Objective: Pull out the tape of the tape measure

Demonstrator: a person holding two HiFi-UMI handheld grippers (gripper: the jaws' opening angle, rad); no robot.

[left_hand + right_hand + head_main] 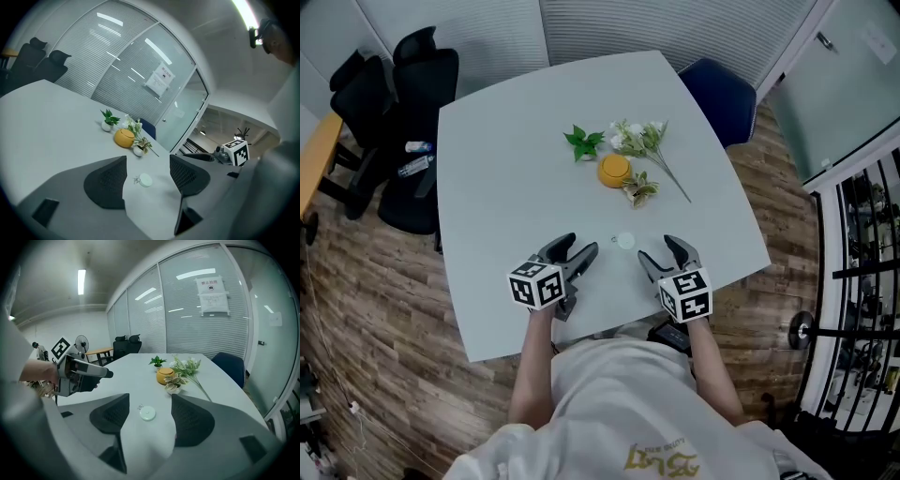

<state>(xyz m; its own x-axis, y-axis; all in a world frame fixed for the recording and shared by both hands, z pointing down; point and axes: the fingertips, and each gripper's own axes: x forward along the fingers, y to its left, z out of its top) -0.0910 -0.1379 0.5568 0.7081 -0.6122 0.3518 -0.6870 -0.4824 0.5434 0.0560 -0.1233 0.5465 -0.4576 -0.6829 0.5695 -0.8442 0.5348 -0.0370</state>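
Note:
A small round pale-green tape measure lies flat on the grey table, between my two grippers and a little beyond their tips. In the left gripper view the tape measure shows in the gap between the jaws, a small tab at its left side. It also lies ahead of the jaws in the right gripper view. My left gripper is open and holds nothing. My right gripper is open too, apart from the tape measure. No tape is drawn out.
An orange round pot, a small green plant and white artificial flowers sit further back on the table. Black office chairs stand at the left, a blue chair at the far right corner. The table's near edge is close to my body.

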